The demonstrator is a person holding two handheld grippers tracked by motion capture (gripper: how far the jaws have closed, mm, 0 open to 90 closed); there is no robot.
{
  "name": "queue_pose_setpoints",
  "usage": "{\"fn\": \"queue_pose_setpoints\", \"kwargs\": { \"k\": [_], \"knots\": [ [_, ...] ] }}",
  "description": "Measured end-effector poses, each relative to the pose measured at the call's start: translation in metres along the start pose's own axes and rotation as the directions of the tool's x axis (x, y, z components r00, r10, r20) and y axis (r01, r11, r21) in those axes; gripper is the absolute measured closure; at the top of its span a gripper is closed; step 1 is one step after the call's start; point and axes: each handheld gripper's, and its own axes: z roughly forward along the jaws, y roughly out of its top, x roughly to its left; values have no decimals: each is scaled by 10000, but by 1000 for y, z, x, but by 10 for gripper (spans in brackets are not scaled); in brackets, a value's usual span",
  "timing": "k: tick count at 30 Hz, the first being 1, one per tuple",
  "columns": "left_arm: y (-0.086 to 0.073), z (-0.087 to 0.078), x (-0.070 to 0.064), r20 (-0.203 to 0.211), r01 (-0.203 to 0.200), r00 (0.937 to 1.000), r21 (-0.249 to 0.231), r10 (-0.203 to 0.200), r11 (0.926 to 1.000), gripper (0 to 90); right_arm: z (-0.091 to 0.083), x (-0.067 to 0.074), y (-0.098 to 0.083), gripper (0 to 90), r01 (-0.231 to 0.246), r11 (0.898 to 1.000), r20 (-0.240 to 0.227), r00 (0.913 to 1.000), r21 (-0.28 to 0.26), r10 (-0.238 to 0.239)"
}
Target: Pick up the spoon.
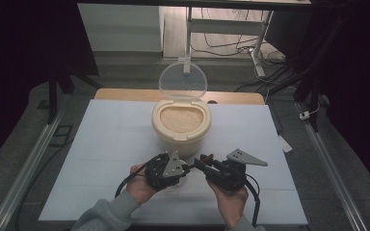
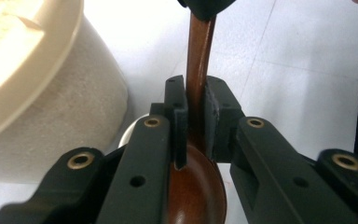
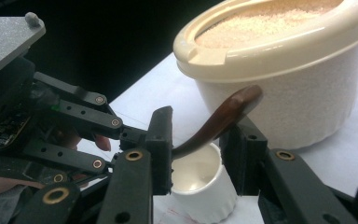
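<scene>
— What did the left gripper (image 1: 185, 169) have?

— A brown wooden spoon (image 2: 196, 140). Its jaws were clamped on the neck, just above the bowl, which sat back between the arms. The handle ran straight out from those jaws, toward the other hand.

— And below it?

— A small white cup (image 3: 200, 179), right under the spoon, on the white table (image 1: 106, 144) close in front of the rice tub (image 1: 180, 126), whose lid stood open.

— The right gripper (image 1: 201, 162)?

— Its jaws straddled the handle's far end, one on each side, not yet pressing that I could see. So the spoon's long axis lay across the gap between the two grippers, tip nearest the right one. I'd say a handover.
</scene>
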Motion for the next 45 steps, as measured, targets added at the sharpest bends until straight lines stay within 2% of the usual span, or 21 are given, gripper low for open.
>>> {"fn": "queue_pose_setpoints", "kwargs": {
  "k": [7, 11, 13, 16, 21, 23, 24, 25, 27, 30, 32, 33, 34, 38, 42, 45],
  "knots": [
    [0, -5, -3, -217, -45, 9998, -234, 40, 9997, 801, -4, -6, 1, 678, -336, 9993, -615, 9976, -135, 327],
    [-1, -4, -2, -127, -40, 9999, -180, 37, 9998, 797, -3, -9, 3, 745, -477, 9988, -1318, 9902, -97, 460],
    [-1, -4, -2, -61, -48, 10000, -161, 47, 9999, 793, -3, -8, 4, 791, -392, 9992, -1580, 9867, -55, 378],
    [-1, -5, -2, -9, -43, 10000, -211, 43, 9998, 792, -3, -5, 5, 804, -106, 9999, -1663, 9860, -95, 88],
    [-2, -9, 1, 264, 118, 9996, -412, -107, 9991, 786, -4, -3, 9, 818, 45, 9998, -1897, 9818, -206, -83],
    [-2, -11, 2, 369, 261, 9990, -552, -241, 9981, 770, -4, -3, 10, 825, 95, 9996, -1956, 9806, -265, -145],
    [-4, -14, 5, 584, 595, 9968, -787, -550, 9951, 752, -5, -3, 11, 828, 90, 9994, -2037, 9789, -344, -158],
    [-4, -14, 5, 584, 595, 9968, -787, -550, 9951, 725, -5, -4, 11, 828, 72, 9991, -2038, 9789, -409, -154],
    [-9, -19, 10, 835, 996, 9923, -1038, -912, 9896, 656, -7, -5, 14, 829, 78, 9984, -2041, 9788, -562, -191],
    [-18, -27, 17, 931, 1609, 9843, -1277, -1497, 9787, 544, -11, -9, 18, 830, 28, 9969, -2105, 9774, -785, -193],
    [-26, -33, 22, 910, 2007, 9777, -1406, -1892, 9695, 477, -13, -11, 21, 830, 36, 9961, -2100, 9775, -885, -221],
    [-36, -37, 26, 759, 2390, 9702, -1403, -2302, 9608, 443, -15, -12, 22, 831, 59, 9955, -2061, 9782, -943, -253],
    [-36, -37, 26, 759, 2390, 9702, -1403, -2302, 9608, 419, -16, -13, 24, 831, 82, 9949, -2030, 9788, -1001, -285],
    [-60, -43, 34, 461, 2952, 9554, -1310, -2916, 9464, 375, -21, -18, 27, 831, 53, 9931, -2023, 9789, -1168, -291],
    [-86, -48, 39, 108, 3347, 9419, -1176, -3358, 9349, 354, -27, -26, 32, 832, -39, 9895, -1940, 9807, -1445, -245],
    [-105, -52, 42, -111, 3703, 9275, -1117, -3737, 9222, 346, -31, -30, 35, 831, 83, 9886, -1781, 9834, -1505, -354]
  ]
}}
